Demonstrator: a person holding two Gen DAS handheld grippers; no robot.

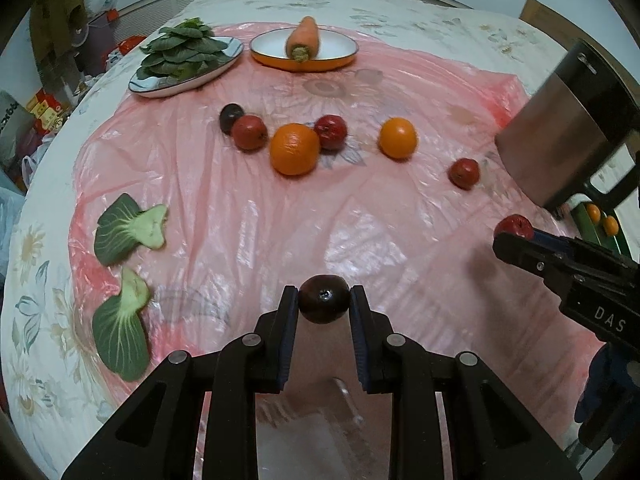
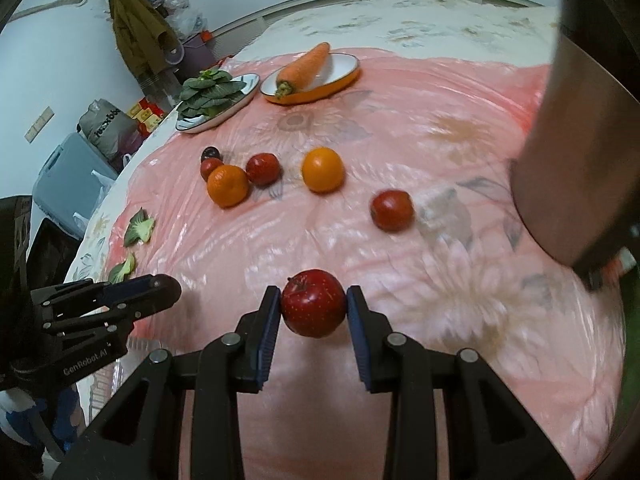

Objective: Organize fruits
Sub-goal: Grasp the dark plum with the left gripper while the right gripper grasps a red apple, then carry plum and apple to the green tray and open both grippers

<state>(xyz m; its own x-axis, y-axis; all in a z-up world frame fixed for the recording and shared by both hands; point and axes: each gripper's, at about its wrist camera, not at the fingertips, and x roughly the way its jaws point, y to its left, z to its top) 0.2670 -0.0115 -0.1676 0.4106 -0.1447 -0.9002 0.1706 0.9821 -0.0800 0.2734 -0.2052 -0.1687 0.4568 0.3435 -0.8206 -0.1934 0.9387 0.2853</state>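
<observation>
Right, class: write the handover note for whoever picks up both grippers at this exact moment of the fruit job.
Left gripper: shut on a dark plum, held above the pink sheet.
Right gripper: shut on a red apple, also lifted.
Still loose on the sheet: two oranges, three small red fruits, another dark plum.
Already plated: carrot in the orange dish, greens on the oval plate. Two leaf pieces lie loose.
Left: place both held fruits, then gather the rest. No fruit container is clearly visible.
</observation>
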